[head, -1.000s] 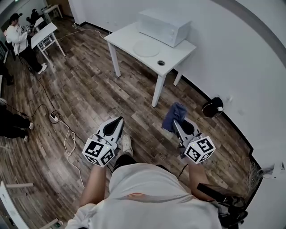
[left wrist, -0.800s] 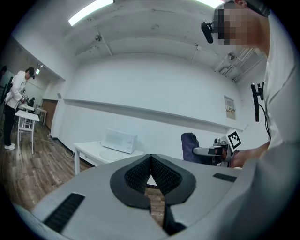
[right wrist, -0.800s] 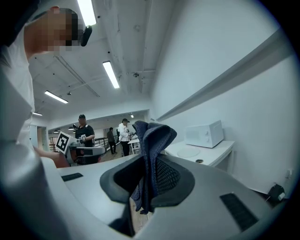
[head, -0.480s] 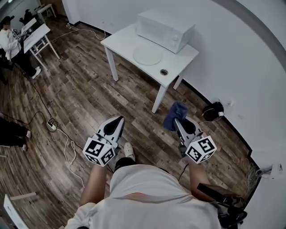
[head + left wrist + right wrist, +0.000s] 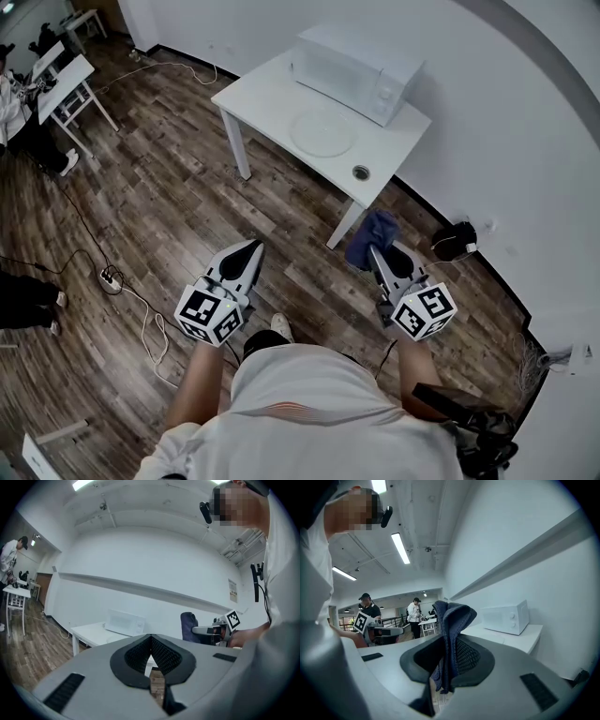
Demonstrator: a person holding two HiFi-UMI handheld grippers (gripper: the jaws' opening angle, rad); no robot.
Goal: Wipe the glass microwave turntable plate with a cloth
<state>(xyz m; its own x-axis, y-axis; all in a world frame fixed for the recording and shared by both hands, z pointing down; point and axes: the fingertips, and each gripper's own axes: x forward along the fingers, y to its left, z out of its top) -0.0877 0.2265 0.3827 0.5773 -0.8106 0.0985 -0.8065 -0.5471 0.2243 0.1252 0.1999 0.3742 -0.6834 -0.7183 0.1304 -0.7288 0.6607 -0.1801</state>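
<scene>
We clench the right gripper (image 5: 373,250) on the blue cloth (image 5: 371,232) | left gripper (image 5: 254,247) closed on nothing | glass turntable plate (image 5: 323,131) on table (image 5: 265,97)

This looks like a sparse office or lab room. It has a dark wood-plank floor (image 5: 169,187), bare white walls (image 5: 487,122) and a white rectangular worktop (image 5: 267,98). Strip lights (image 5: 401,548) run along the ceiling.

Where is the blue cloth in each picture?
Head view: blue cloth right of centre, in the right gripper.
Left gripper view: right of centre, right of the white microwave.
Right gripper view: centre, pinched between the fingers.
Shared landmark: the white microwave, seen in all three.
</scene>
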